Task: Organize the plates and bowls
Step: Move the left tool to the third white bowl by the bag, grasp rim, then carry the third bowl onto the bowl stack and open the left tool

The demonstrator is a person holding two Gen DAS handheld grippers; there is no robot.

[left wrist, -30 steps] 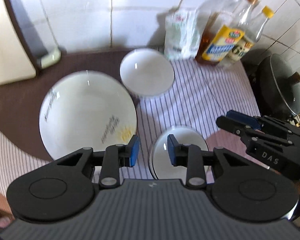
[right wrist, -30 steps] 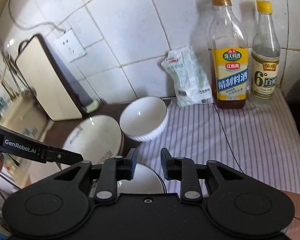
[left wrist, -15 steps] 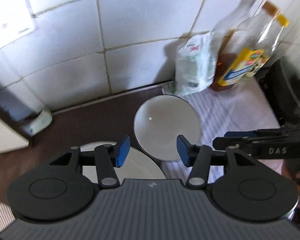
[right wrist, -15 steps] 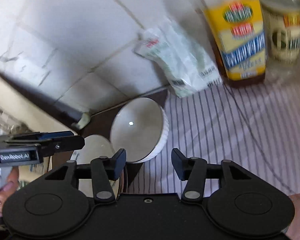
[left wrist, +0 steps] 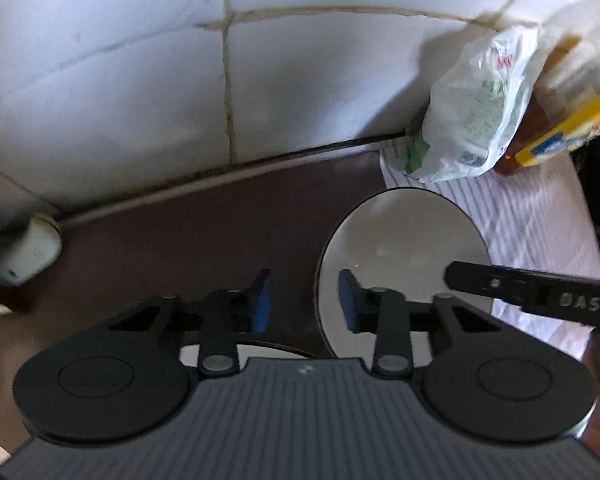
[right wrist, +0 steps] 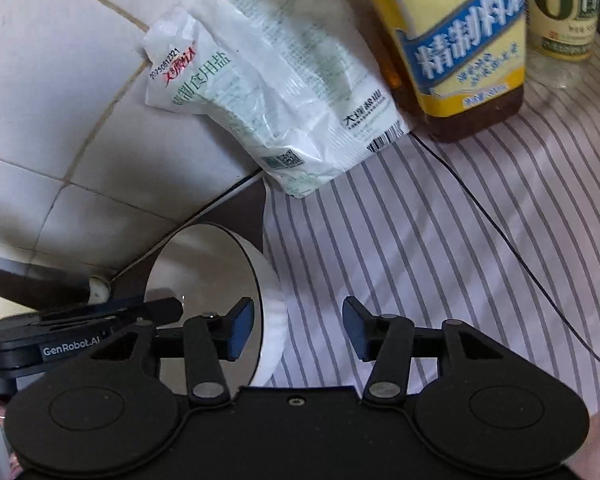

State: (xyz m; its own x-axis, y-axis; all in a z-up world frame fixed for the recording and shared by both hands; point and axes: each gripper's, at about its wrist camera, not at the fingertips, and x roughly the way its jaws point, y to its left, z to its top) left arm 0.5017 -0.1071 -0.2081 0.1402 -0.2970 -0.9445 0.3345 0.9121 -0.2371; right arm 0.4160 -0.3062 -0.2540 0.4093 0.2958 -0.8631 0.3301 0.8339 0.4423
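The white bowl [left wrist: 404, 256] sits on the dark tabletop [left wrist: 180, 236] at the edge of the striped cloth [right wrist: 420, 248], close to the tiled wall [left wrist: 140, 60], and nothing shows inside it beyond a small glint of light. The left gripper [left wrist: 303, 304] has its fingers spread, one over the dark tabletop and the other over the bowl's inside, so the bowl's left rim lies between them; whether they touch it cannot be told. The right gripper [right wrist: 298, 330] also has its fingers spread, straddling the bowl's right rim [right wrist: 270, 280], the left finger over the inside and the right one over the cloth. Under the left gripper's body a sliver of a white plate [left wrist: 244, 350] shows. Behind the bowl, a sealed plastic bag of salt [right wrist: 268, 92] leans against the wall on the cloth. Beside it stands a bottle with a yellow and blue label [right wrist: 456, 40] holding brown liquid, and next to that a clear bottle marked 6° [right wrist: 564, 12], whose contents cannot be made out.
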